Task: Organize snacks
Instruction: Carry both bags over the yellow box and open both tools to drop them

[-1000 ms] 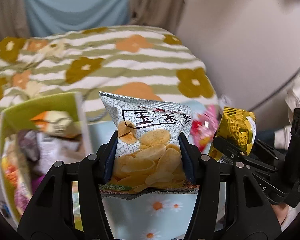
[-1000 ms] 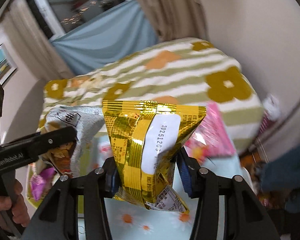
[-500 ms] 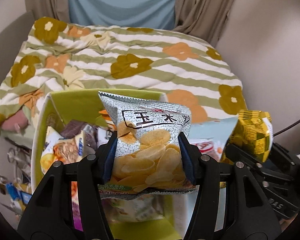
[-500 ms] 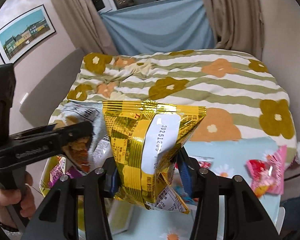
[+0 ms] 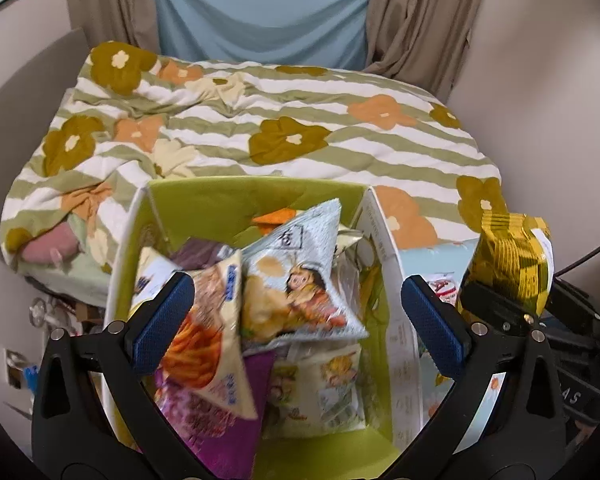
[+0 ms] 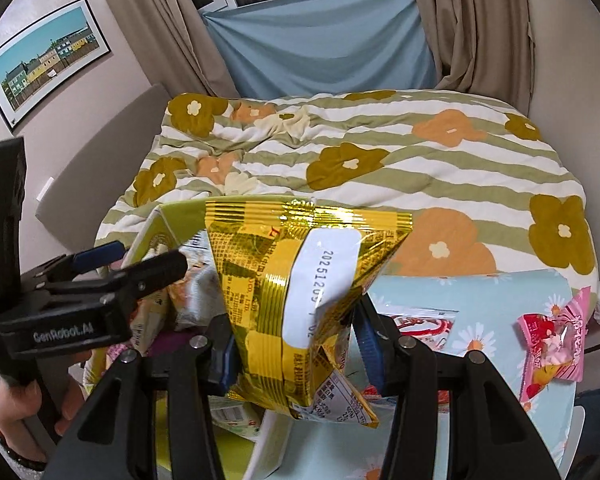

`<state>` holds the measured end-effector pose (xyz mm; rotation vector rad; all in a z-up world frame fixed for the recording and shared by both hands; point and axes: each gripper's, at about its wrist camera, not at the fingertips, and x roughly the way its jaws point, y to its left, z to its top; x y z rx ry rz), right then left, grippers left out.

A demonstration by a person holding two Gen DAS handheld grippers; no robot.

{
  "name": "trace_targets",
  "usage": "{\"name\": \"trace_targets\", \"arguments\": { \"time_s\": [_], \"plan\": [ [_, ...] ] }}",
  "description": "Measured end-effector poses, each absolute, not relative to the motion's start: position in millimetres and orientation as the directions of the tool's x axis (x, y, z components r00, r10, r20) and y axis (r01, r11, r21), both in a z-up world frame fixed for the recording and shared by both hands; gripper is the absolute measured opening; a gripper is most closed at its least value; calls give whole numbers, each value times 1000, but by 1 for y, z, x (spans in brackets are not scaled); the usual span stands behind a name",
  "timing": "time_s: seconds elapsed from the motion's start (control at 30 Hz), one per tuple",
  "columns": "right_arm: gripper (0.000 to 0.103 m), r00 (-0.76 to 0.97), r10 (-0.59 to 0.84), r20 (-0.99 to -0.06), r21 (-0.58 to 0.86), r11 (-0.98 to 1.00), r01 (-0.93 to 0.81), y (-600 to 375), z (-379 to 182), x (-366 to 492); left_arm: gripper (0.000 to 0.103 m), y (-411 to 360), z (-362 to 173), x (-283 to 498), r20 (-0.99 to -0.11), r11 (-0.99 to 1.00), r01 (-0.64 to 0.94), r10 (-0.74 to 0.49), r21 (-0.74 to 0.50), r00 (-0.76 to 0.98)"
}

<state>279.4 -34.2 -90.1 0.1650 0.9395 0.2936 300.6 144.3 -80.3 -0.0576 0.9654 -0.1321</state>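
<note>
Released from the now spread-open left gripper, the silver chip bag lies in the green bin, while right gripper pinches the gold snack bag just beside the bin, pink candy packet left on the counter.

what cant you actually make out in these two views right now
- Gold snack bag, right wrist view: front design faces away; the date print is cut by a fold.
- Green box, left wrist view: the lower packets are buried under the silver chip bag.
- Orange-print packet, left wrist view: blurred, text unreadable.
- Red-and-white packet, right wrist view: mostly hidden behind the right hand-held gripper.
</note>
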Motion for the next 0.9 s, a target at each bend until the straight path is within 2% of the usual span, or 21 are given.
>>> {"name": "trace_targets", "arguments": {
  "time_s": [0.33, 0.57, 0.67, 0.73, 0.8, 0.9],
  "plan": [
    [45, 509, 397, -764, 314, 917, -245, 2, -86, 278, 103, 179, -68, 261, -801, 997, 34, -72, -64, 594],
    [47, 481, 407, -777, 335, 913, -231, 23, -101, 277, 103, 202, -77, 249, -805, 998, 14, -58, -61, 591],
    [62, 501, 402, -767, 352, 915, -196, 25, -104, 271, 103, 216, -79, 243, -799, 995, 8, -82, -96, 595],
    [87, 518, 385, -764, 351, 921, -166, 21, -107, 267, 103, 223, -82, 240, -798, 993, 1, -94, -116, 595],
    [101, 529, 385, -756, 366, 919, -147, 16, -110, 265, 103, 227, -85, 236, -800, 994, 4, -91, -110, 594],
    [102, 564, 359, -744, 370, 924, -100, 8, -109, 258, 103, 227, -86, 231, -799, 994, 21, -102, -111, 593]
  ]
}}
